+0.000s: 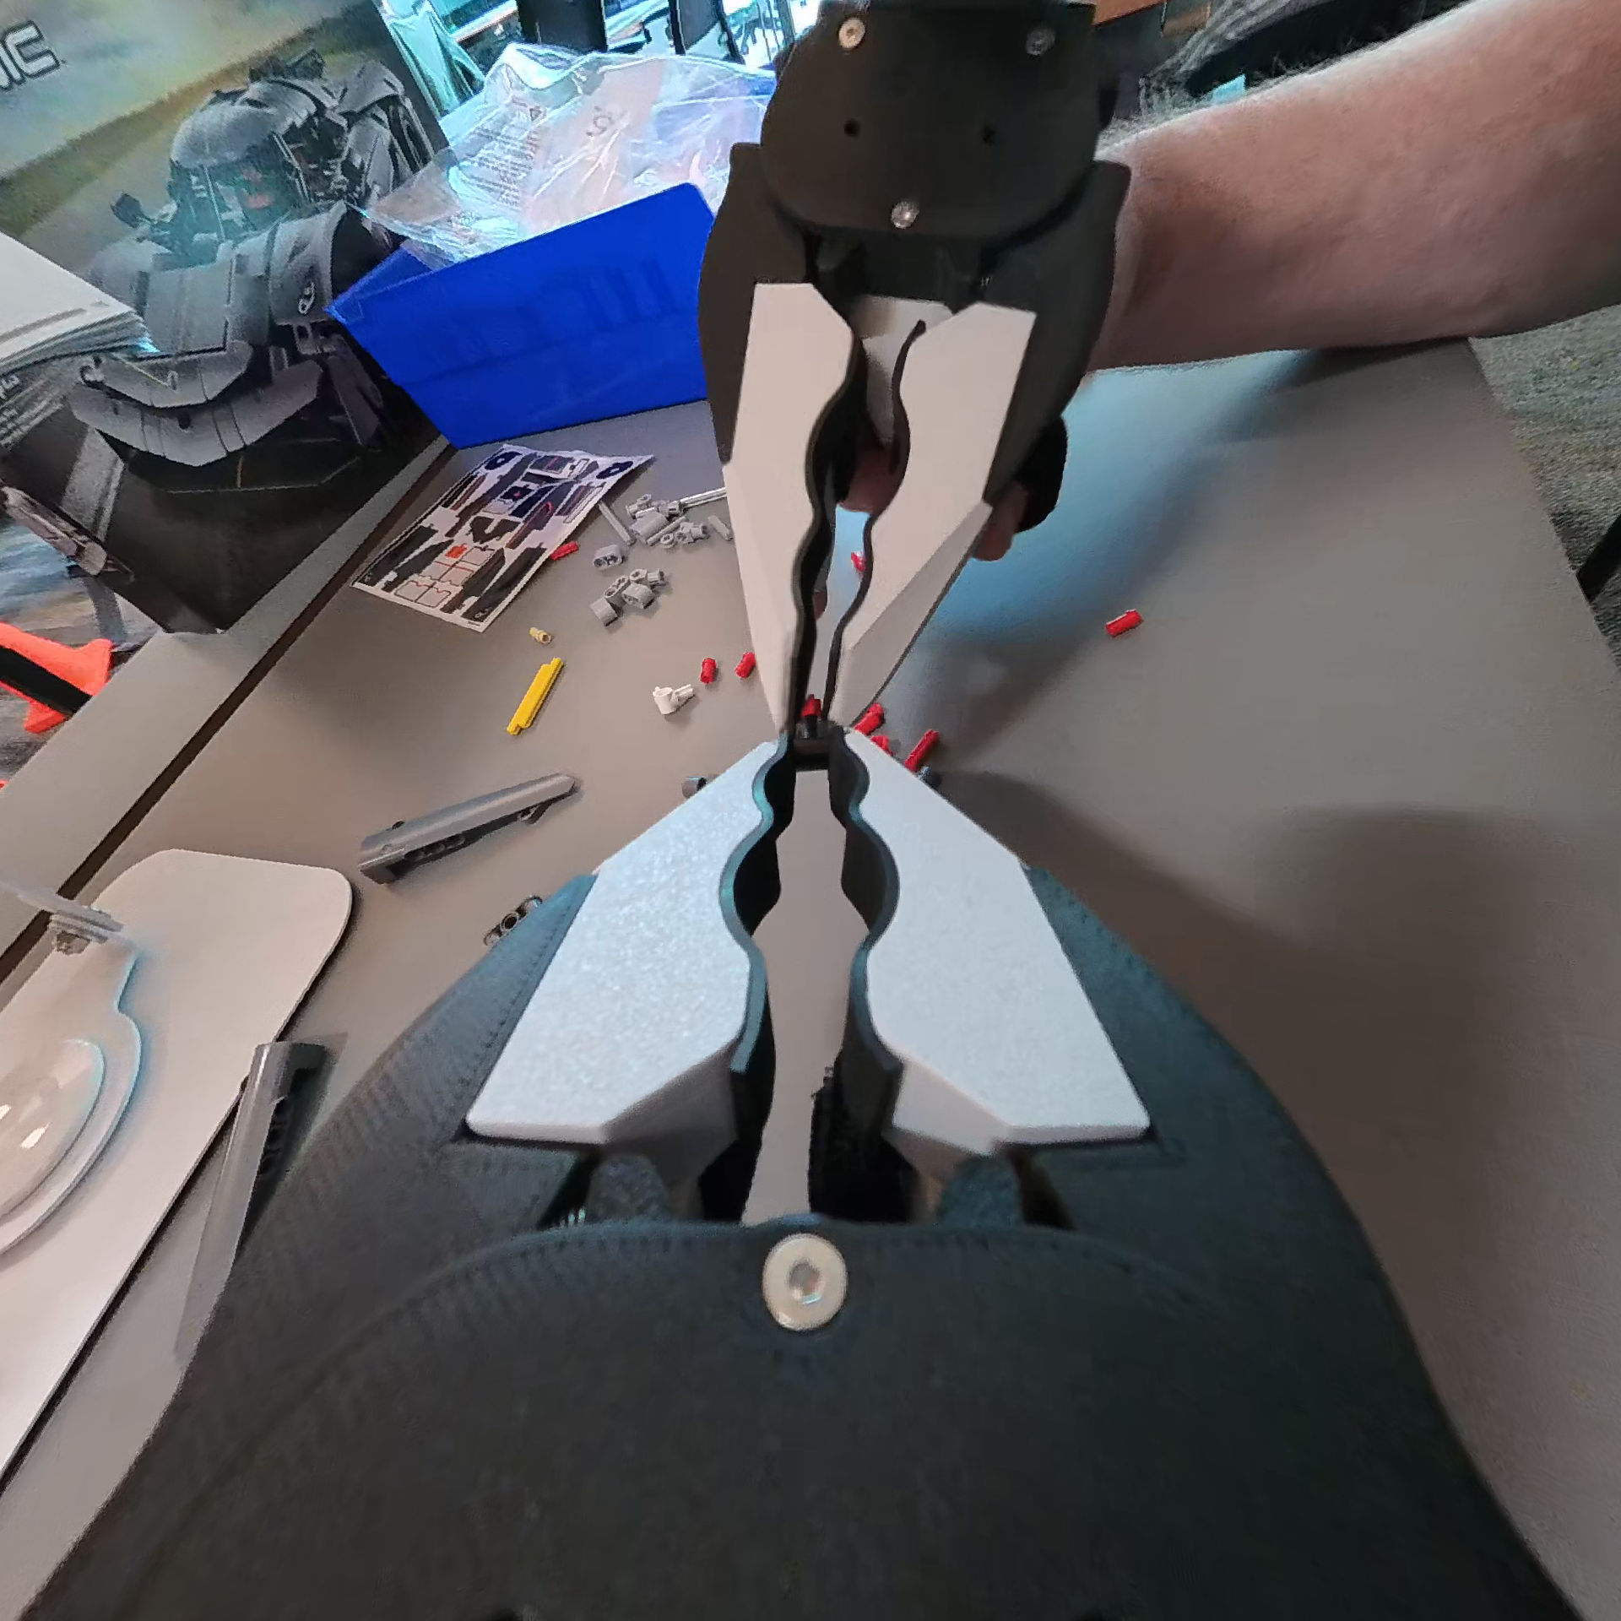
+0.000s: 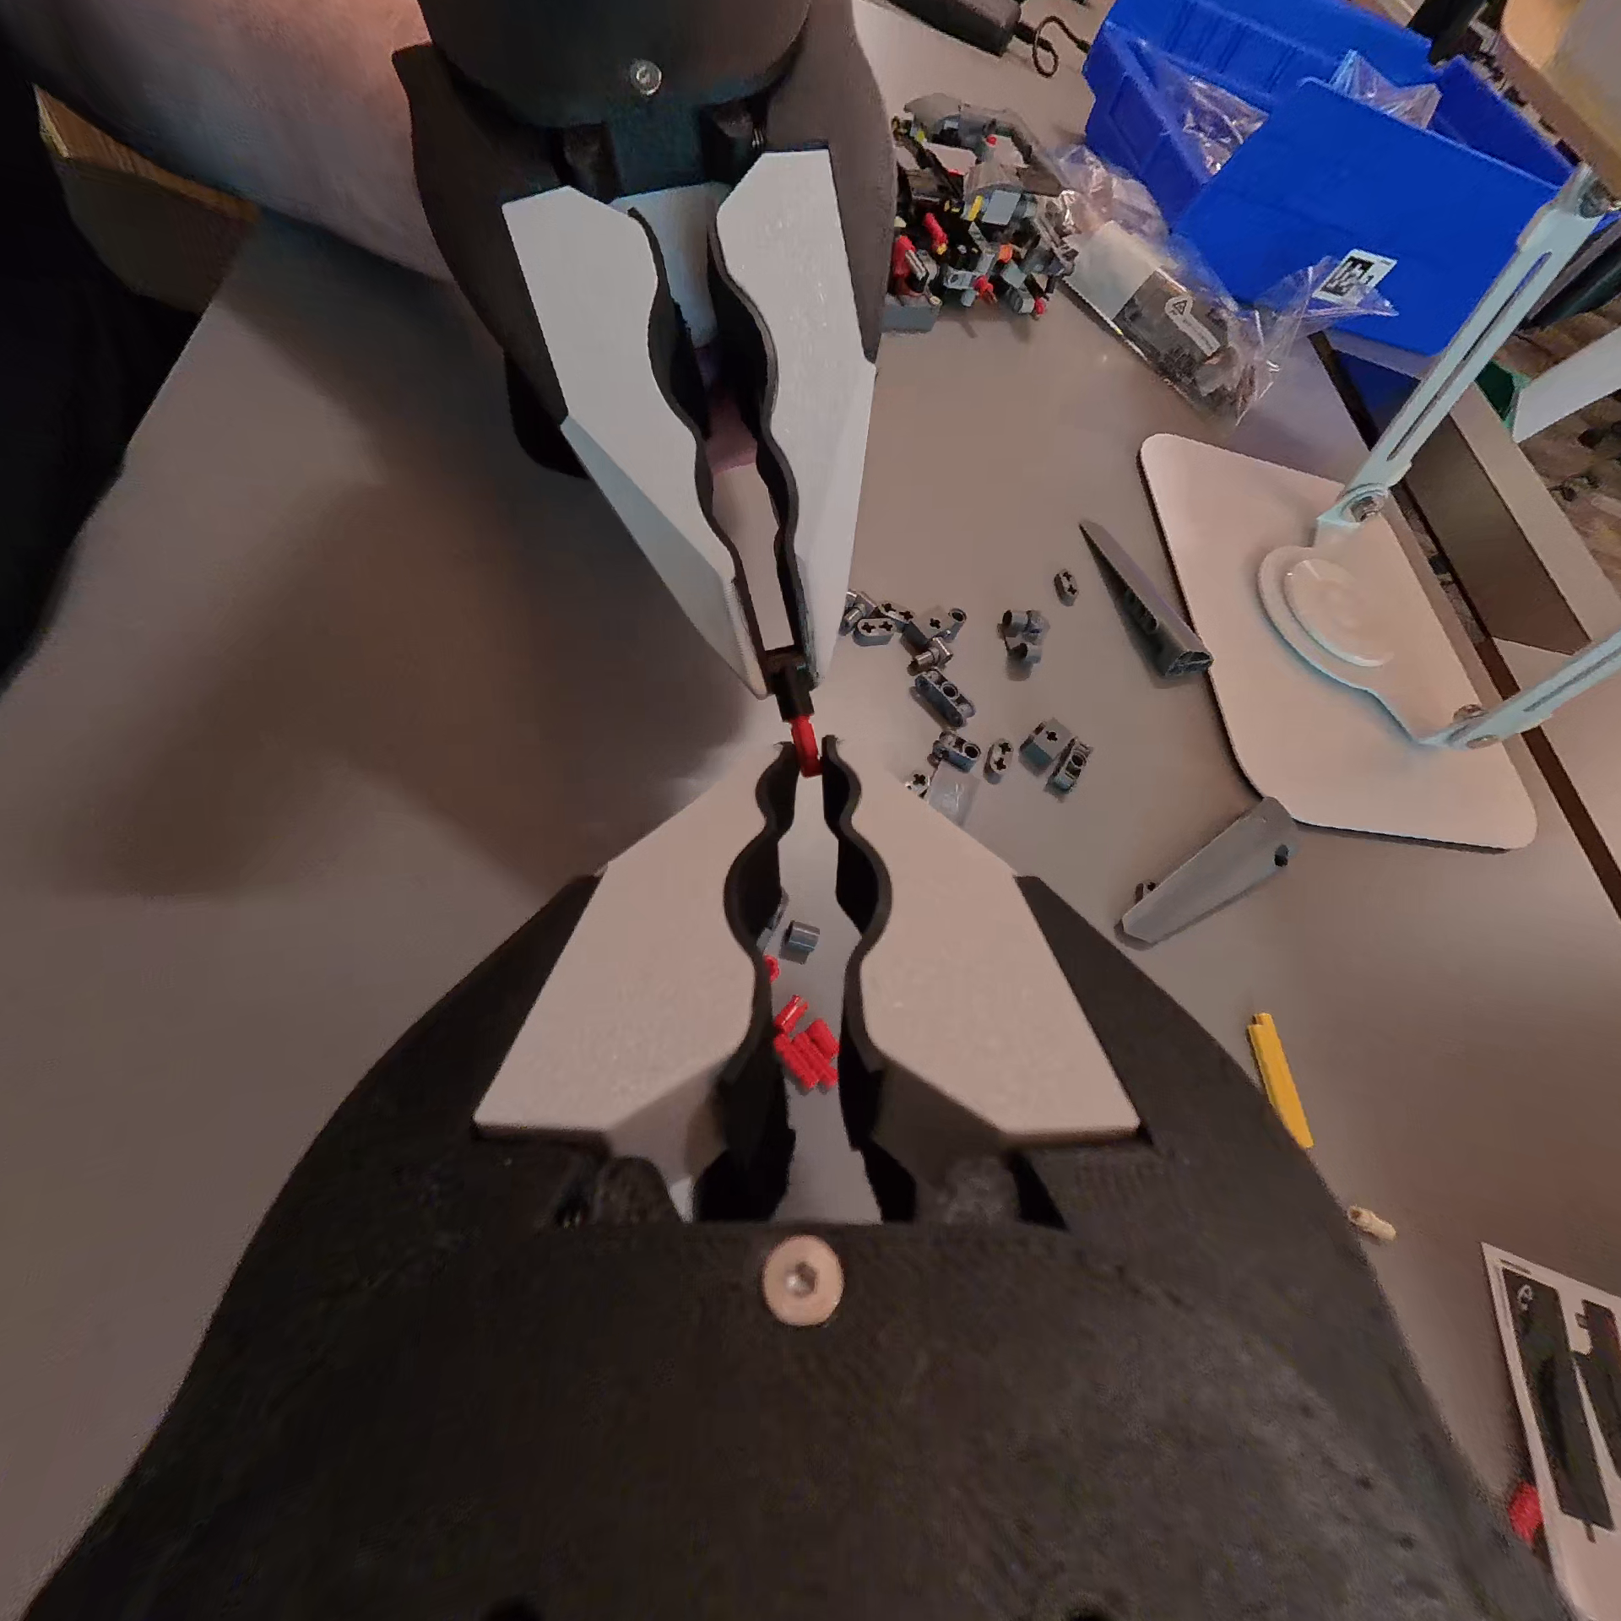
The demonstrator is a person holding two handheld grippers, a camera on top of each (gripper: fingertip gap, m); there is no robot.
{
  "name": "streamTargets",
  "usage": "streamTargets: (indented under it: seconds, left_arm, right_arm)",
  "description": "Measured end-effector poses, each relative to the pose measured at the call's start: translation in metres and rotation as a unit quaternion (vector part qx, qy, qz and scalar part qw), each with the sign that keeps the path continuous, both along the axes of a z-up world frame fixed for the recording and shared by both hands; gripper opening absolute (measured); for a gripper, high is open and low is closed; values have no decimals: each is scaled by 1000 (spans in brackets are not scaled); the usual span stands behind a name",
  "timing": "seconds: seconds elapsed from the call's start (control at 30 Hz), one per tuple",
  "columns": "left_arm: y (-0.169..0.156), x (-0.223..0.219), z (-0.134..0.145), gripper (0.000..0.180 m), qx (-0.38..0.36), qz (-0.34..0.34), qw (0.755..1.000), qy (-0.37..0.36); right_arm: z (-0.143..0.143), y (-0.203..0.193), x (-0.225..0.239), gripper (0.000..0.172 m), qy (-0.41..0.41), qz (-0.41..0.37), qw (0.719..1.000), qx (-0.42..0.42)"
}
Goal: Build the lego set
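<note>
- The table is grey and runs through both views; the left wrist view alone shows a printed box with a picture of a grey vehicle standing at its far left edge.
- A blue bin stands behind the parts. The left view shows one bin with clear plastic bags above it; the right view shows stacked bins and, beside them, a half-built model, which the left view does not show.
- A white stand base shows whole in the right view, with a pale arm rising from it; the left view catches only its corner.
- A sticker sheet lies flat, plain in the left view, cut off at the edge in the right.
- Loose grey parts, a yellow axle and scattered red pins lie on the table.
- The left gripper is clenched on a small black connector; the right view shows it gripped at the fingertips, while in the left view it is barely visible.
- The right gripper pinches a red pin, whose far end meets the black connector, both held above the table.
</note>
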State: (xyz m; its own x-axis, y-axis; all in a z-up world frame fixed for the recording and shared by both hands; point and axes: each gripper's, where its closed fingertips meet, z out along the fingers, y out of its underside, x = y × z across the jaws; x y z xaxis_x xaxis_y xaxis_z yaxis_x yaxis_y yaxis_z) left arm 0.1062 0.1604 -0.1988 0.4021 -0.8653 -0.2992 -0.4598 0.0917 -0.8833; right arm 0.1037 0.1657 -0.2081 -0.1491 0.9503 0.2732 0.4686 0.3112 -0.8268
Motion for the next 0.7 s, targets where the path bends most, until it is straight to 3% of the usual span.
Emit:
streamTargets:
  seconds: [0.7]
  left_arm:
    - [-7, -2, -2, 6, 10, -28, 999, 12]
  right_arm:
    - [-2, -10, -3, 0, -5, 23, 1000, 18]
